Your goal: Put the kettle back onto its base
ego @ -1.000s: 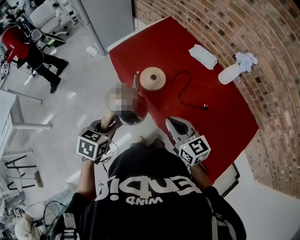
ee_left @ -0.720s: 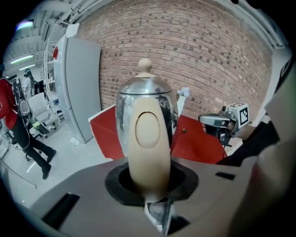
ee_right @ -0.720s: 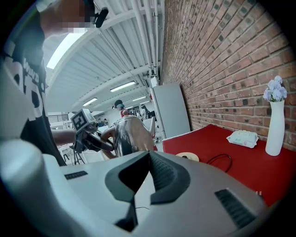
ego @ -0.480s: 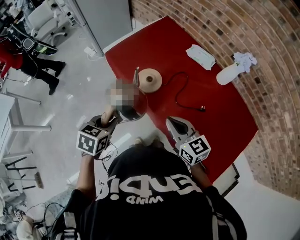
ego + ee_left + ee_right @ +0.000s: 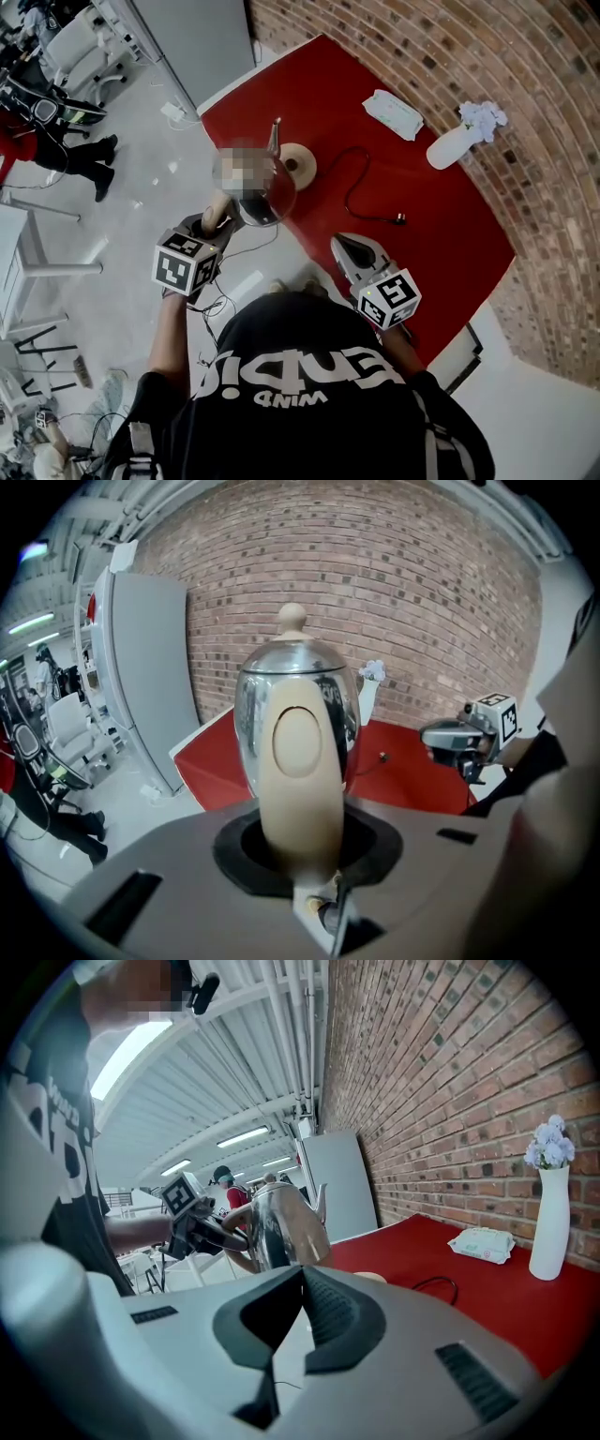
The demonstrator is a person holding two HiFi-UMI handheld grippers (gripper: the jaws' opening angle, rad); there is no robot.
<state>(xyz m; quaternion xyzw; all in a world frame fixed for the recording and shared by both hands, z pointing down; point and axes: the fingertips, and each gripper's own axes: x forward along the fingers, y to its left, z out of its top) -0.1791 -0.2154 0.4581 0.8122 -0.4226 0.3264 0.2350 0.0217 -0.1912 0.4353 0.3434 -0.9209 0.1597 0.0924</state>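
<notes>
Nearly home: kettle in the air beside its base

Leftmost, the left gripper (image 5: pixel 216 220) is clamped on the cream handle (image 5: pixel 300 761) of the kettle (image 5: pixel 296 691). The kettle hangs upright, clear of the red table (image 5: pixel 441 234), at its near-left edge. Just past it the round base (image 5: pixel 304 166) lies bare and flat on the table. In the head view the steel body overlaps the base's near rim, but the kettle is not seated. The black cord (image 5: pixel 354 187) loops away to the right, out of the landing spot. Further right, the right gripper (image 5: pixel 349 246) hangs low over the table edge, its jaws together on nothing.

To finish well, I judge the kettle needs carrying a little farther over the table until its bottom is centred on the base. It should be held level, with the lid knob (image 5: pixel 292 618) uppermost, then lowered straight down rather than slid in sideways. The grip should let go only once the body sits flat without rocking. The free gripper could steady the base if it shifts.
</notes>
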